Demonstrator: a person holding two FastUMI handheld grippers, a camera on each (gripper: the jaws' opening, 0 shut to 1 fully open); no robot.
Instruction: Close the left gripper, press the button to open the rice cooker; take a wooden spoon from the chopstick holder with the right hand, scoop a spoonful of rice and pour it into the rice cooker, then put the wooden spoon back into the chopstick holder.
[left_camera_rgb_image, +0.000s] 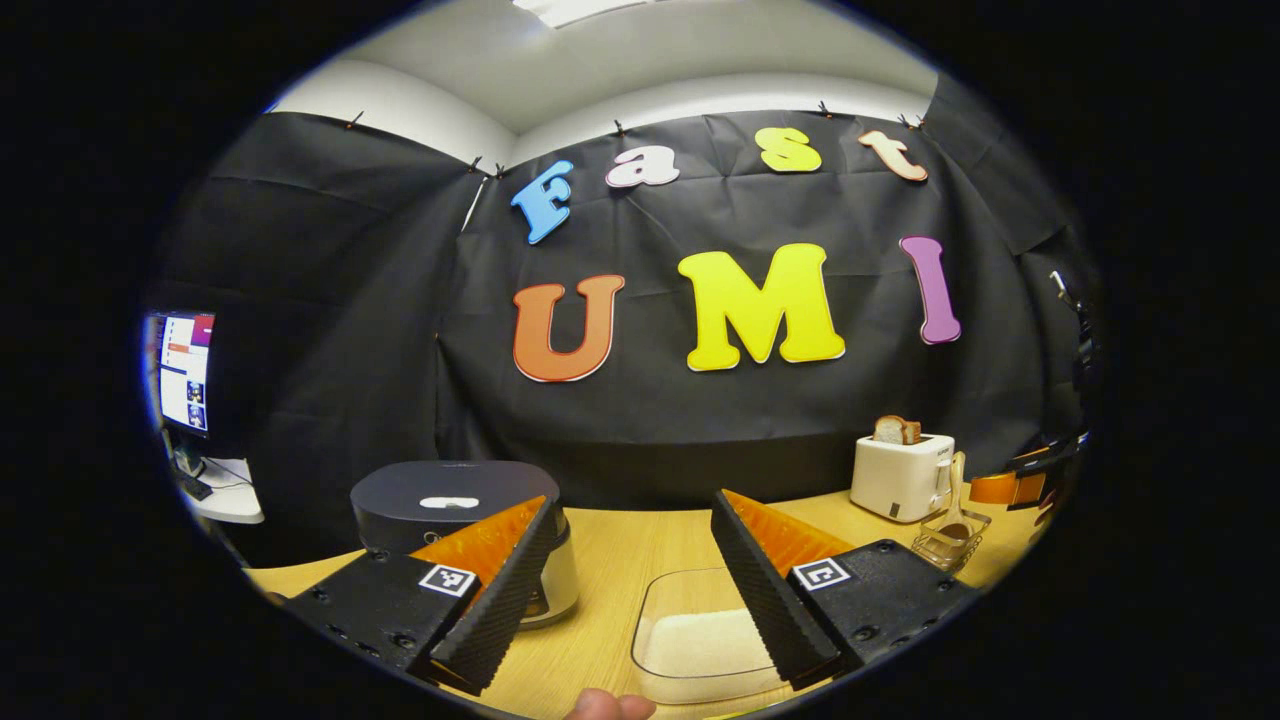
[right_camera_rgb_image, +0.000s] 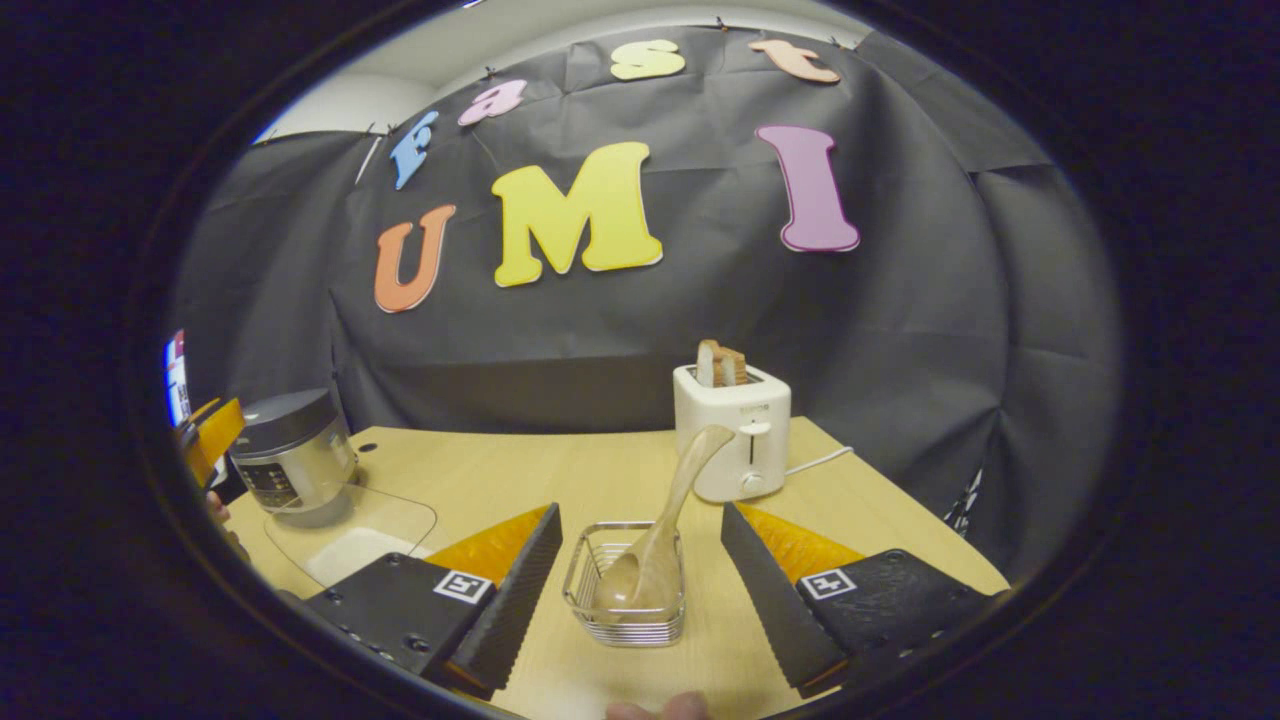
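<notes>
While both sets of jaws stand wide open and grip nothing, the left gripper (left_camera_rgb_image: 630, 590) hovers over the worktop (left_camera_rgb_image: 610, 550) with the rice cooker (left_camera_rgb_image: 450, 500) — lid down — at its 10 o'clock and a clear dish of rice (left_camera_rgb_image: 690, 640) just ahead. From the right gripper (right_camera_rgb_image: 640, 590), the wire chopstick holder (right_camera_rgb_image: 628, 625) sits between the fingers at 12 o'clock, the wooden spoon (right_camera_rgb_image: 665, 530) leaning in it, bowl down — a toaster (right_camera_rgb_image: 740, 440) behind.
</notes>
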